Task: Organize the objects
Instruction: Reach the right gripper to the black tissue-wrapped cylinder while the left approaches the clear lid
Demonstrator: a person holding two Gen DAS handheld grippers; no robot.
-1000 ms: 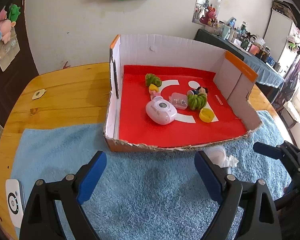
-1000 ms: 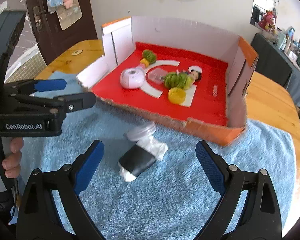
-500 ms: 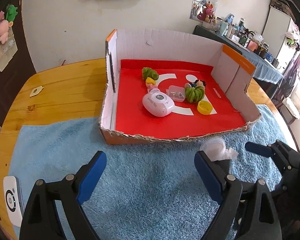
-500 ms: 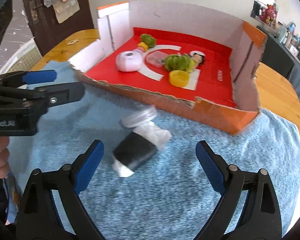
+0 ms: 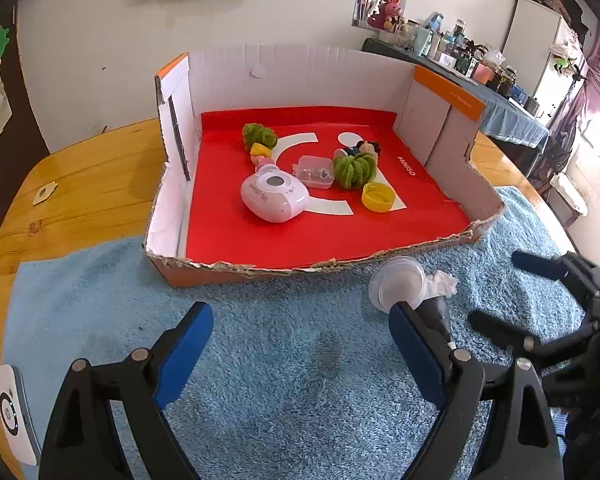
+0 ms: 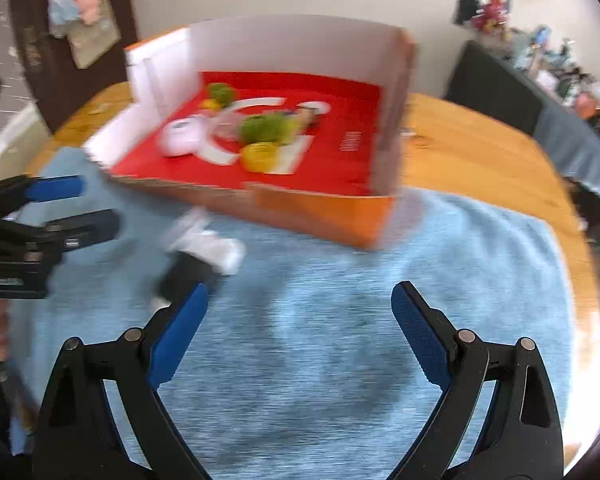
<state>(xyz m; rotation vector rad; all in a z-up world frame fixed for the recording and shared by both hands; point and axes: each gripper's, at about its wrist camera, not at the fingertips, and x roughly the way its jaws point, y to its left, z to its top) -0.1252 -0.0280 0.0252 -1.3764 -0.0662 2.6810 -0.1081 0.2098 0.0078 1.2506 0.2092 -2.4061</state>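
Lying on its side: black cup (image 5: 434, 308), clear lid, white paper; both jaws apart.

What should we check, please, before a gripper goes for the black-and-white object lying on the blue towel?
1. Left gripper jaws apart, nothing between them: ok.
2. Right gripper jaws apart, nothing between them: ok.
3. Black-and-white object free on the blue towel, outside the cardboard box: ok.
4. Object lined up between either gripper's fingers: not ok; it lies beside them in both views.
5. Bare red floor in the box for placing: ok.
6. Right wrist view sharp enough to aim: not ok, blurred.
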